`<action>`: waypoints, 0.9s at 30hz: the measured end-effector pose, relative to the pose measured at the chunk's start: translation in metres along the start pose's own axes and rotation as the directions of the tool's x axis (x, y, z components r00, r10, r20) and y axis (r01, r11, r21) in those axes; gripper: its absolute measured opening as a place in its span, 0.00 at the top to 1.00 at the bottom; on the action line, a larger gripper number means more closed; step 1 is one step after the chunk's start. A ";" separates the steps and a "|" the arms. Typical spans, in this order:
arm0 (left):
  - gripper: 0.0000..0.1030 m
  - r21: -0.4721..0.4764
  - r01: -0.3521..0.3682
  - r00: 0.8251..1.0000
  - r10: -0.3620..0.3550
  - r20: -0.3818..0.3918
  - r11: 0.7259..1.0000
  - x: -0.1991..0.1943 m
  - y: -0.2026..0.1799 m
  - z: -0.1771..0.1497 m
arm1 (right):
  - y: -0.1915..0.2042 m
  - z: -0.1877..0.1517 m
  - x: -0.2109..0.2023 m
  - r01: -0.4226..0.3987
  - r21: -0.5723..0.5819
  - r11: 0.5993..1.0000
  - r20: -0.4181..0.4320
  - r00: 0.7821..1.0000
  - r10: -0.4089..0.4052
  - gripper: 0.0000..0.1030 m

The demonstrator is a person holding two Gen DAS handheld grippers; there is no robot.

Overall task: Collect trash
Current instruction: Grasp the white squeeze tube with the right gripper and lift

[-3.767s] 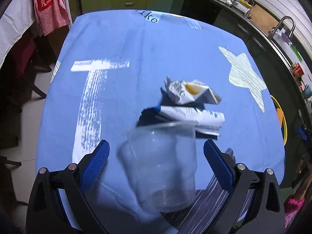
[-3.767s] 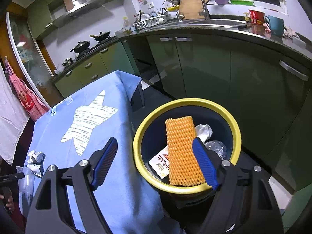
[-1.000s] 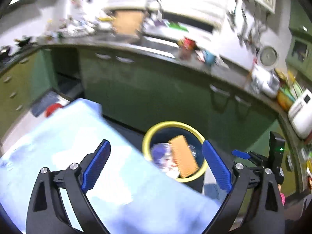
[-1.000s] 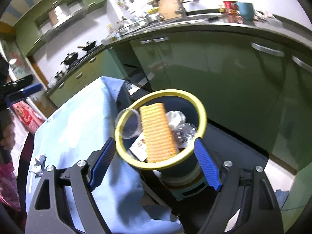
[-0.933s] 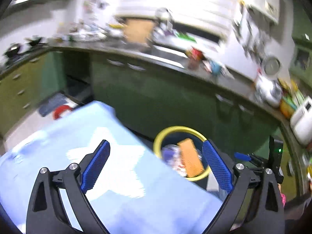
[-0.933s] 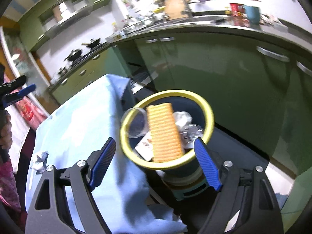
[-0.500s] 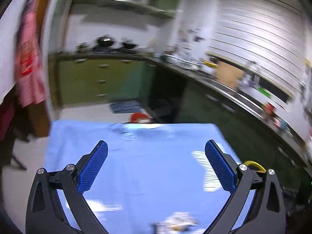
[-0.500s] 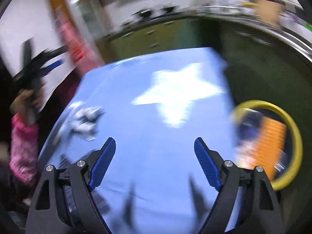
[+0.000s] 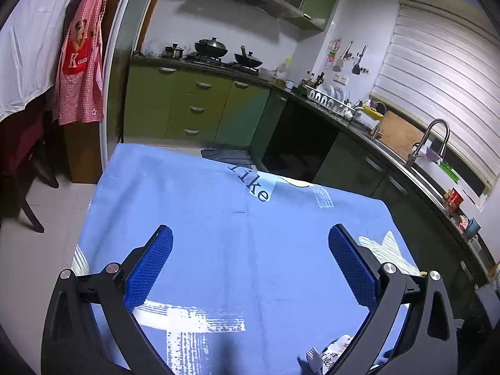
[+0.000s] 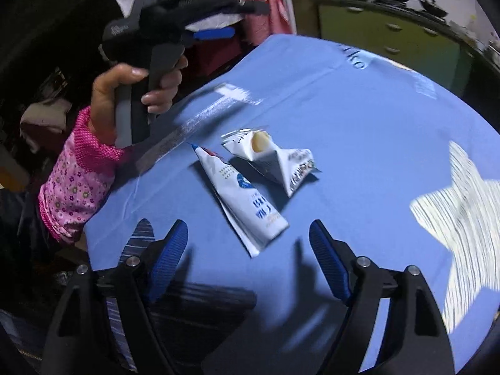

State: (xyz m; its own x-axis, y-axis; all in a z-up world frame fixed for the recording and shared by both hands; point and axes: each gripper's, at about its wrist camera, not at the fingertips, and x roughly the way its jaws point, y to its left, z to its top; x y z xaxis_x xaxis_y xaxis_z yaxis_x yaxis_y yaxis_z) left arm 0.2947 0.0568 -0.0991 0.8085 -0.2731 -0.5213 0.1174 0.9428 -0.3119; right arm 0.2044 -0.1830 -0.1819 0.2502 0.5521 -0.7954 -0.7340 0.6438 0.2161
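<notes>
Two pieces of trash lie on the blue tablecloth (image 10: 359,131): a long flattened white and blue wrapper (image 10: 243,200) and a crumpled white carton (image 10: 275,159) just beyond it. My right gripper (image 10: 248,228) hovers over the wrapper's near end, which shows between its blue pads without touching them. Its jaws are closing slightly. My left gripper (image 9: 250,233) stands wide open over bare cloth with nothing between its fingers. Only a scrap of the trash (image 9: 328,356) shows at the bottom right of the left wrist view.
A hand (image 10: 131,87) in a pink sleeve holds the left gripper's handle at the table's left side. Green kitchen cabinets (image 9: 193,106) and a counter with a sink (image 9: 428,156) run behind and to the right. A sliver of the yellow bin rim (image 9: 422,272) peeks past the table's right edge.
Both views swung from the yellow bin back to the table. The clear cup the left gripper held went into the bin. The right gripper now hangs over the wrappers.
</notes>
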 end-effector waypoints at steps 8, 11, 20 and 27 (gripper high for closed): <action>0.05 0.000 -0.004 1.000 0.004 0.005 1.000 -0.003 -0.004 -0.003 | 0.009 0.011 0.027 -0.013 -0.061 0.998 -0.050 0.999 0.010 0.36; 0.05 -0.002 -0.002 1.000 0.002 -0.005 1.000 -0.001 -0.004 -0.004 | 0.015 0.015 0.031 -0.023 -0.081 0.996 -0.048 0.999 0.019 0.40; 0.05 0.002 -0.008 1.000 0.008 -0.016 1.000 0.003 -0.004 -0.005 | 0.029 0.021 0.044 -0.016 -0.147 0.989 -0.084 0.996 0.004 0.62; 0.05 0.012 -0.008 1.000 0.008 -0.027 1.000 0.008 -0.007 -0.009 | 0.030 0.012 0.041 -0.019 -0.133 0.991 -0.073 0.997 0.009 0.83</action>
State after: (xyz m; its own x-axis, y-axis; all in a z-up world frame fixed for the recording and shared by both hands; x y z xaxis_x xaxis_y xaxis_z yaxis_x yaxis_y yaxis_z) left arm 0.2949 0.0464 -0.1086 0.7933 -0.2707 -0.5453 0.1183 0.9472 -0.2980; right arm 0.2002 -0.1343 -0.2014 0.1967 0.5176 -0.8327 -0.8161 0.5571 0.1535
